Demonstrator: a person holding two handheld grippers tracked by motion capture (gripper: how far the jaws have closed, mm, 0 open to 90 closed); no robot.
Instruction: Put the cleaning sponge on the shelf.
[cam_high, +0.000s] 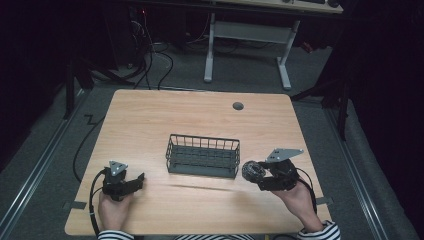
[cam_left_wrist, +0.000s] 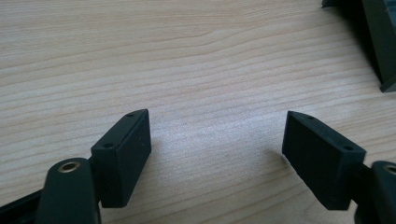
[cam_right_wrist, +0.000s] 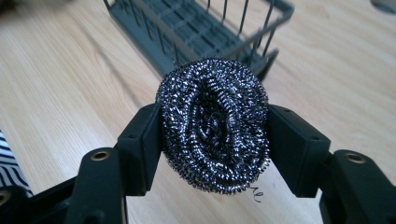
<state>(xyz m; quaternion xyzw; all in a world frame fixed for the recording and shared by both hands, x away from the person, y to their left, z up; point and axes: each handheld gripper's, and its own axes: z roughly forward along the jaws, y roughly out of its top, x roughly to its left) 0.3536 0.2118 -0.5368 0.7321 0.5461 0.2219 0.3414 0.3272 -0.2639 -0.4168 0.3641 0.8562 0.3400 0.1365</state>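
The light wooden table top (cam_high: 150, 120) carries a dark grey wire basket (cam_high: 202, 155) at its middle, long side toward the person, open at the top and with nothing seen lying in it. Just to the right of the basket's right end, a round coiled steel-wool scouring pad (cam_high: 252, 170) is held clear of the wood by the right gripper (cam_high: 264, 176). The step in hand is judged to be the carrying of the pad to the basket.

For that to be done well, the pad should be lifted higher than the basket's upper rim before it is moved sideways, since loose wire curls hang from its lower edge and could catch on the thin bars. It is best brought over the middle of the basket floor, lowered inside the walls and only then released, so that it is not left perched on the rim. The squeeze need not be tightened, as the springy coil is already slightly flattened between the pads.

In the right gripper view, the pad (cam_right_wrist: 214, 123) is clamped on its two flanks by the black jaws, which are closed onto it with the coil's face turned to the camera and the basket (cam_right_wrist: 201, 28) just beyond.

The left gripper (cam_left_wrist: 217, 154) is held low over bare wood at the near left of the table, its jaws spread wide with nothing between them.
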